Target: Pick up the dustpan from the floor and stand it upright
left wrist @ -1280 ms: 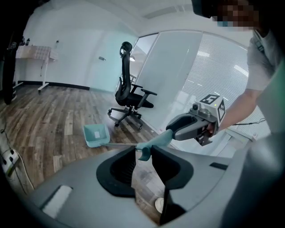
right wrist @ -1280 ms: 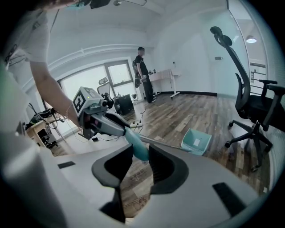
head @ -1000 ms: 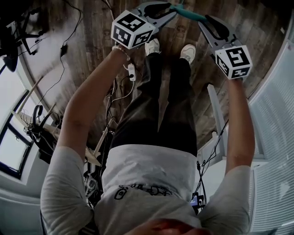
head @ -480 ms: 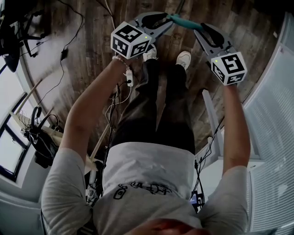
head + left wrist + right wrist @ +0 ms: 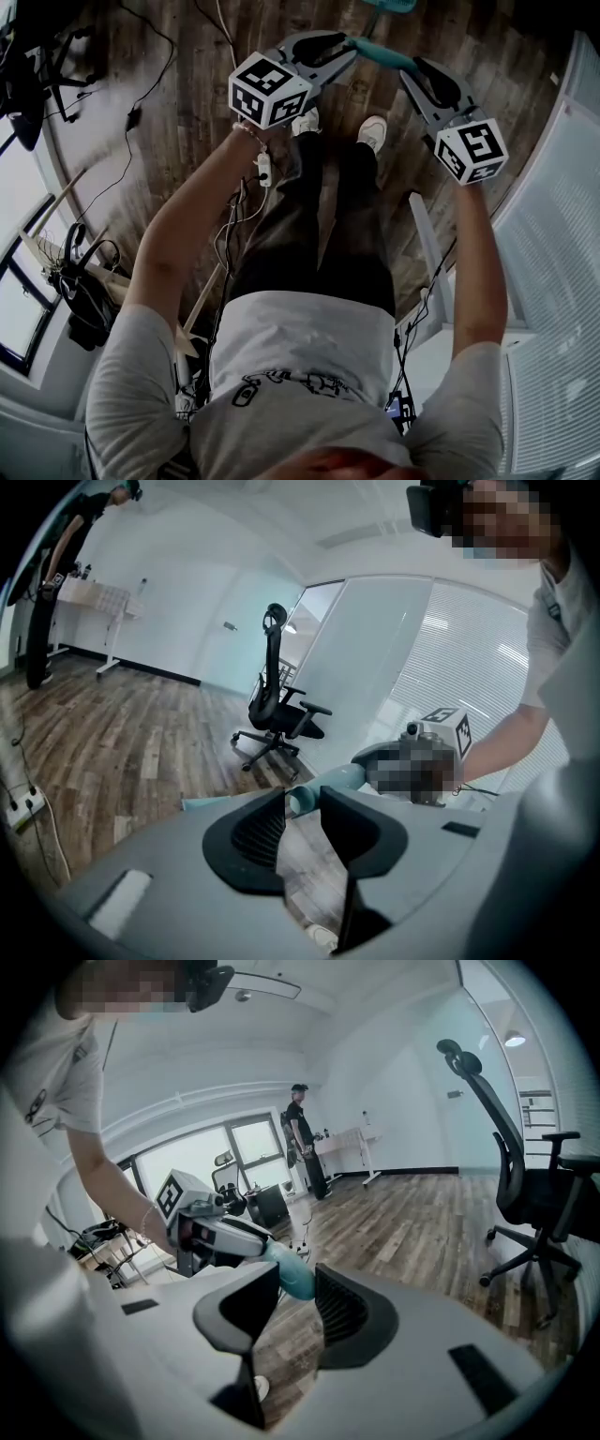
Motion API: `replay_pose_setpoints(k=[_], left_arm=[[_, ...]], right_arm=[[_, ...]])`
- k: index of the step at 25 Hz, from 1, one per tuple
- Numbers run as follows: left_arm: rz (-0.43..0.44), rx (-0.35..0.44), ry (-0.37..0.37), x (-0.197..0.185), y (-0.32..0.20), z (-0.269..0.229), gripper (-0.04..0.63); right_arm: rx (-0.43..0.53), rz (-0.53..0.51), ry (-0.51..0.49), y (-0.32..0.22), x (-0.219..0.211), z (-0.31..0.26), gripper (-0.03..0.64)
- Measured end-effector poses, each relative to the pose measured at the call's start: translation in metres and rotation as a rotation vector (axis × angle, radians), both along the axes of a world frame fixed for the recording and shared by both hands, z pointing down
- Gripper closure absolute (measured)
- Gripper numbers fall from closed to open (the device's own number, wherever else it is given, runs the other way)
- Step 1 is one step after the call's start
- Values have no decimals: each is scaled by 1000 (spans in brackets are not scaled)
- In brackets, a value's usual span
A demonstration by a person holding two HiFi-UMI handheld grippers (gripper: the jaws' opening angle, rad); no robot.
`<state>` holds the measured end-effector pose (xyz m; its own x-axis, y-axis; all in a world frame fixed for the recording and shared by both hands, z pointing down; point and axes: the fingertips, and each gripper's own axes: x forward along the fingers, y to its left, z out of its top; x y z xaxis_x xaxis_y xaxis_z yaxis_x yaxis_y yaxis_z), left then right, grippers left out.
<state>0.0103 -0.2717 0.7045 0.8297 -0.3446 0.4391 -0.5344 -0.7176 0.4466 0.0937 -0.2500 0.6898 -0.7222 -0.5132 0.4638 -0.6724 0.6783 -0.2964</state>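
Dustpan [image 5: 379, 51] higher than before (slightly)

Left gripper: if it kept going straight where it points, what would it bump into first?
The teal dustpan handle, clamped right between its jaws. Straight beyond that, it would probably meet the right gripper.

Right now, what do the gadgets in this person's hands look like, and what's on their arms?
The left gripper and right gripper are each a pale grey shell with two black ribbed pads in front and a white cube of black square markers behind. The person wears a light short-sleeved T-shirt and a thin bracelet on the left wrist.
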Motion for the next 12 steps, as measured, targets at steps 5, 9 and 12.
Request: replay_pose_setpoints(k=[5,9,12], left_arm=[[-15,1,20,-1,-7,-9,495],[-15,1,33,-1,-8,-15,495],[-12,6,39,1,-12,-19,495]], right_arm=[[8,9,-12,-7,0,-11,515],[7,19,-22,-8,0,-17,515],[8,30,-27,-10,2,-21,515]])
